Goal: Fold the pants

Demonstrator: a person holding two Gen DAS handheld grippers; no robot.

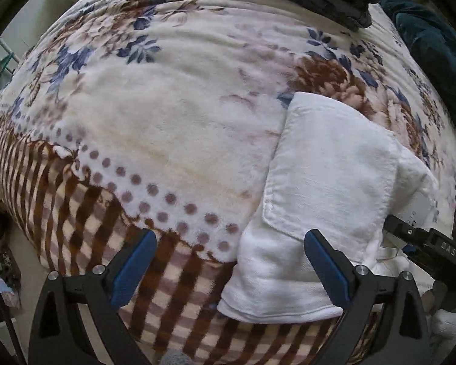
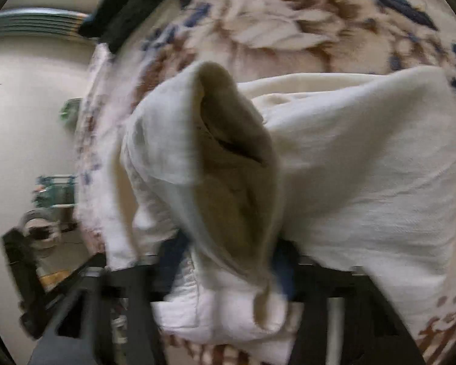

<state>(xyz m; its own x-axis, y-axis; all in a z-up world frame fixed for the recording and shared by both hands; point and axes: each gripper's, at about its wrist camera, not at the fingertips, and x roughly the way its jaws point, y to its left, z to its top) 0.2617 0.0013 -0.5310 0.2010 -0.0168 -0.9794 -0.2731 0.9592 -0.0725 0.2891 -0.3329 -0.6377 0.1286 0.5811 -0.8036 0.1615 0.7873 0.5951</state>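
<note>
Pinching white pants point(image 2: 349, 158), right gripper point(image 2: 228, 261) (left gripper point(image 1: 231, 249) spread).

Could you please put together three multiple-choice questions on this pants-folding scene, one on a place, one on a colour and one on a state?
1. Where do the white pants lie in the left wrist view?
A. On the floral blanket, right of centre
B. On the floor
C. On a hanger

2. What colour are the pads on the left gripper fingers?
A. Red
B. Blue
C. Yellow

3. What is the right gripper doing?
A. Hanging open over the blanket
B. Shut on white pants fabric
C. Holding a dark garment

Answers:
1 A, the pants rest on the blanket, towards the right side of the frame.
2 B, both pads are blue.
3 B, white cloth is bunched between its fingers and lifted.
</note>
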